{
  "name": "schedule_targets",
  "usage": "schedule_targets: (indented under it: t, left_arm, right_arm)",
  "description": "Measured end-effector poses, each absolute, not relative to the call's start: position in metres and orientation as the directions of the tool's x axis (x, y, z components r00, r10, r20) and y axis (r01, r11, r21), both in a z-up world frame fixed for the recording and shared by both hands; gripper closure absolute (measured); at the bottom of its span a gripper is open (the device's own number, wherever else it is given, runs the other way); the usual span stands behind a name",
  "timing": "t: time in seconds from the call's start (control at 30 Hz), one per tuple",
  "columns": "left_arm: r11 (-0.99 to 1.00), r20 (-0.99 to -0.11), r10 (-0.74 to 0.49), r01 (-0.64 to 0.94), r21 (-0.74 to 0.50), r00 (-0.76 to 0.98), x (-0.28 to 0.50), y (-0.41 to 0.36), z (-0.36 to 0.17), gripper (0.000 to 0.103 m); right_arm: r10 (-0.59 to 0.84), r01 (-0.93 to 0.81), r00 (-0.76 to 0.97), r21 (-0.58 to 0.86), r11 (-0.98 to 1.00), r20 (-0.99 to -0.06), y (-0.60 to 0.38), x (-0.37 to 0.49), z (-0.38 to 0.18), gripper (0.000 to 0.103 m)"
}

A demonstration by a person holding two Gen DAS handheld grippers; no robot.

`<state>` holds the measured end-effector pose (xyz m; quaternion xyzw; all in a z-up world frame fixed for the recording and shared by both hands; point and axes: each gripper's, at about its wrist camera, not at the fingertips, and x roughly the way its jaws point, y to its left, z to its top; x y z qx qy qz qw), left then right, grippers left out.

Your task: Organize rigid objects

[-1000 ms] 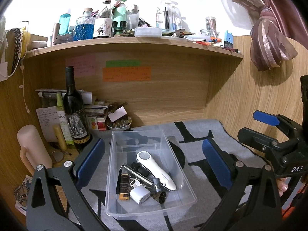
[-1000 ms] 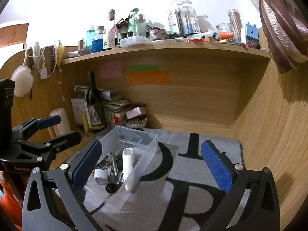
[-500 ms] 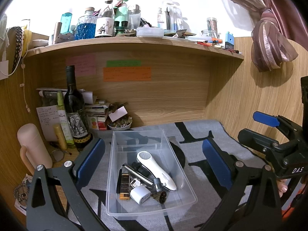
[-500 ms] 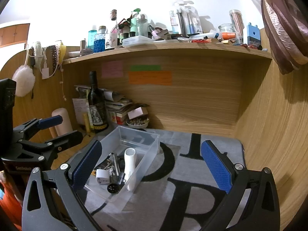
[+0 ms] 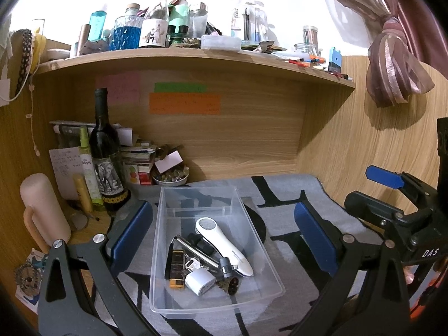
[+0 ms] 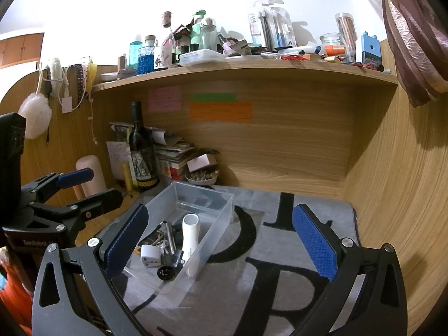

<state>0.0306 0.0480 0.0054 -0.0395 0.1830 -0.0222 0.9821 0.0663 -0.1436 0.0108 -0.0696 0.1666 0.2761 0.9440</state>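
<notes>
A clear plastic bin (image 5: pixel 215 302) with thin, rounded walls is sitting on the grey mat (image 5: pixel 282 212) with big black letters, and the hard little things are lying heaped in its near half. Longest among them is a smooth white wand-shaped device (image 5: pixel 224 247) with a round metallic head, slanting toward the bin's right wall. Beside it a slim metal rod (image 5: pixel 196 252) is crossing a boxy white plug adapter (image 5: pixel 199 280), a flat dark lighter (image 5: pixel 176 268) with an orange base, and a dark round connector (image 5: pixel 232 284); the far half of the bin is showing only its bare floor.

I am holding my left gripper (image 5: pixel 221 240) spread wide above the bin, its ribbed blue pads standing off either long wall, touching nothing. My right gripper (image 6: pixel 221 240) is likewise splayed and empty, hanging over the mat, with its left pad just beside the bin's near corner and the bin lying off to that side.

Behind the bin a dark glass wine bottle (image 5: pixel 105 154) is standing upright by a small bowl (image 5: pixel 170 179) of pebbly bits and a stack of papers. A matte pink cylinder (image 5: pixel 44 210) is leaning at the left, and the wood-grain shelf (image 5: pixel 196 56) above is carrying crowded bottles and jars.
</notes>
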Motion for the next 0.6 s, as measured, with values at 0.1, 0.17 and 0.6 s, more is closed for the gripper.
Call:
schedule_targets:
  t: [0.1, 0.17, 0.6]
  left_arm:
    - [0.996, -0.359, -0.058, 0.028, -0.090, 0.932, 0.0317, 0.0489, 0.0049, 0.001]
    - [0.996, -0.361, -0.060, 0.031, -0.087, 0.931, 0.0321, 0.0486, 0.0046, 0.001]
    - [0.996, -0.375, -0.073, 0.046, -0.080, 0.924, 0.0357, 0.0466, -0.0001, 0.001]
  right_arm:
    - [0.500, -0.546, 0.790, -0.037, 0.837, -0.355, -0.1443, 0.0677, 0.0099, 0.000]
    - [0.501, -0.548, 0.789, -0.037, 0.836, -0.356, -0.1444, 0.0679, 0.0097, 0.000]
    - [0.497, -0.545, 0.783, -0.027, 0.838, -0.374, -0.1444, 0.0736, 0.0045, 0.000]
